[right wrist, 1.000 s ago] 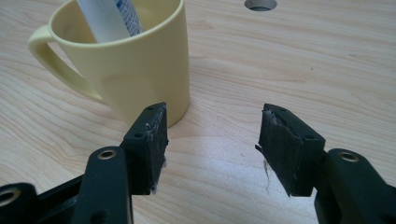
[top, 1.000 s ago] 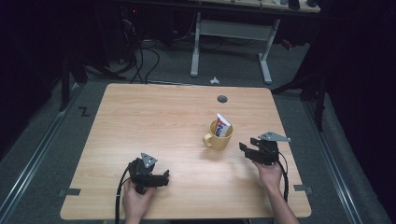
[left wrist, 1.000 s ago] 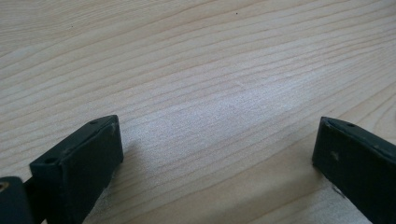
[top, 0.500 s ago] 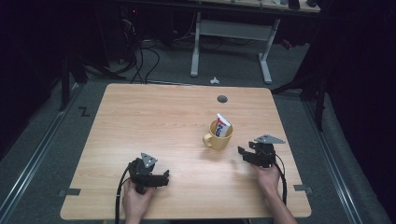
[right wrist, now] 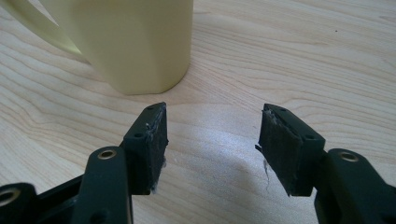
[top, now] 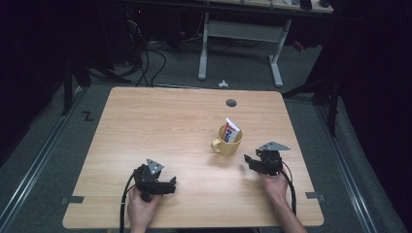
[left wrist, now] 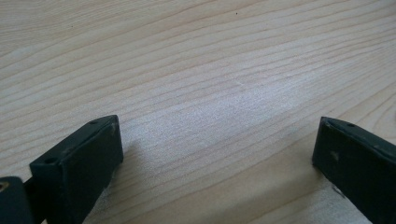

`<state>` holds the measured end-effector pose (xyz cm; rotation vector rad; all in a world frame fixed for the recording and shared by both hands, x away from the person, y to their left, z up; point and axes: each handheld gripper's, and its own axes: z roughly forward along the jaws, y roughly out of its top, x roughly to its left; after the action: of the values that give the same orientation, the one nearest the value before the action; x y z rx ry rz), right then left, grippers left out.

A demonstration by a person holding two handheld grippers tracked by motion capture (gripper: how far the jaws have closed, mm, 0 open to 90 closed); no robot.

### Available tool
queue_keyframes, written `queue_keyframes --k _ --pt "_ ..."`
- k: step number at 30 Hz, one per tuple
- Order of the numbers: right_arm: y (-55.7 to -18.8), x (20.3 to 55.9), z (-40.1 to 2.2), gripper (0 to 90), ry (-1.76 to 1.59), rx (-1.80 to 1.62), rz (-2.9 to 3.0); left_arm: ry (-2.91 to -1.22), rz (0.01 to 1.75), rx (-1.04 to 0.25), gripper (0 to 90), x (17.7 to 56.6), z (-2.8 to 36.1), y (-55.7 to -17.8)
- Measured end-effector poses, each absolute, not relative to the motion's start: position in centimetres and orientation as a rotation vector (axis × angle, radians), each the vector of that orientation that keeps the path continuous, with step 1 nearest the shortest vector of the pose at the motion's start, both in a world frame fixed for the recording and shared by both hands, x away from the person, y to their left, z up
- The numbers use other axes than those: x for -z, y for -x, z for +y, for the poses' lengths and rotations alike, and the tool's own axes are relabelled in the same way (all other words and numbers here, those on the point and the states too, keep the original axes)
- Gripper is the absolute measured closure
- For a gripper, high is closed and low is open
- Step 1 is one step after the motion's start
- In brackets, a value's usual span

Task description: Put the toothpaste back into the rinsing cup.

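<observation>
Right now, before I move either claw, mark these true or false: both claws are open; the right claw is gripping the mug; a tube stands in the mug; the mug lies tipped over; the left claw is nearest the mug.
1. Both claws are open. True: the left claw and the right claw each show a clear gap.
2. The right claw grips the yellow ceramic mug. False: it is short of the mug, holding nothing.
3. A red, white and blue tube stands in the mug. True.
4. The mug lies tipped over. False: it stands upright on the light wooden table.
5. The left claw is nearest the mug. False: the right one is.
</observation>
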<state>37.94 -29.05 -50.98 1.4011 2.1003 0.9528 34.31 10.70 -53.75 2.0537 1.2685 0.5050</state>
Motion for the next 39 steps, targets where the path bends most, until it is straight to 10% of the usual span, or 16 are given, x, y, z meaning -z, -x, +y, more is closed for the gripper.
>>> queue_keyframes --k 39 --pt "-38.0 53.1 -27.5 37.8 -1.381 -0.897 2.123 -2.057 1.266 -0.503 1.9 53.7 10.7 -34.3"
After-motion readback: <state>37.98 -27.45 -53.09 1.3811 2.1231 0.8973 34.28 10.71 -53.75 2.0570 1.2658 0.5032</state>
